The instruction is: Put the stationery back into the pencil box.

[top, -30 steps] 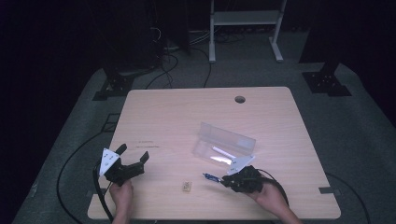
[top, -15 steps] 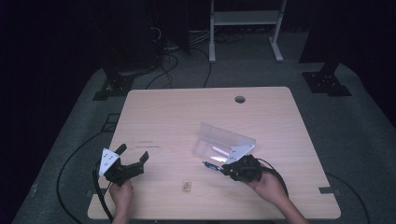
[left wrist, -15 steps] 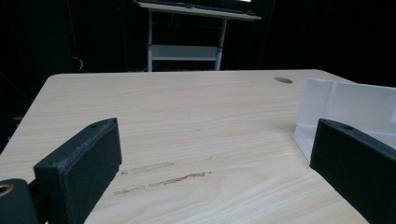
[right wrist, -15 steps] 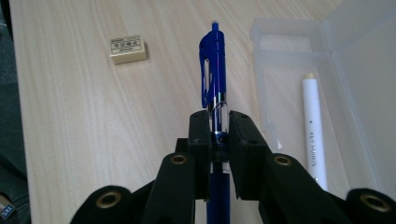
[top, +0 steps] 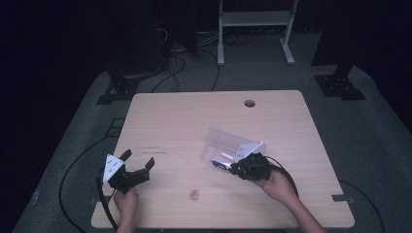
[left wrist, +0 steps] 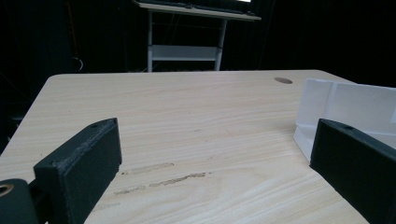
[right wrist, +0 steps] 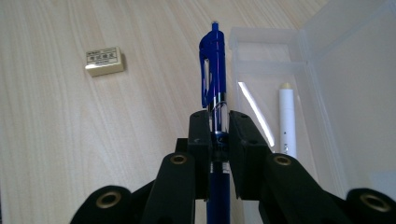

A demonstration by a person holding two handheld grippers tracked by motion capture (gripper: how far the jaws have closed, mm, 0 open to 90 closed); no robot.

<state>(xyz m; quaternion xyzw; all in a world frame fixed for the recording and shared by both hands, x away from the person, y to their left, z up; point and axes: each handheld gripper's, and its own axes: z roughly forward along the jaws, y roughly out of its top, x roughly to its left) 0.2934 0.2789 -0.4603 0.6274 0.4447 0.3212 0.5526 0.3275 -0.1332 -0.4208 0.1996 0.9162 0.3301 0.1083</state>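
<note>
the right gripper (right wrist: 218, 135) is pinching a blue plastic click pen with a pocket clip (right wrist: 213, 74) between its two black jaws, gripping the clear lower barrel so that the clip end is sticking out ahead of them. the pen is hanging just above the pale wooden table (top: 194, 121), right beside the near wall of the clear plastic pencil case with its lid standing open (right wrist: 299, 93); in the high view the pen (top: 219, 164) is showing as a short blue stub at the case's near left edge. a white stick-shaped marker or pen (right wrist: 287, 119) is already lying inside the tray.

the step in hand is looking like carrying the pen over the wall and laying it in the tray. to do it well, the person should be lifting the pen enough to clear the rim, sliding it sideways until it is hanging over the tray's floor next to the white stick, then lowering before letting go, so it is not bouncing off the wall.

the pen's long axis is running straight along the jaws, clip end pointing away from the hand, roughly parallel to the white stick and the tray's length, so little turning seems needed.

the left gripper (left wrist: 210, 177) is resting apart near the table's left corner, jaws spread wide and holding nothing. a small cream rectangular eraser with a printed label (right wrist: 104, 60) is lying on the table, apart from the case.
</note>
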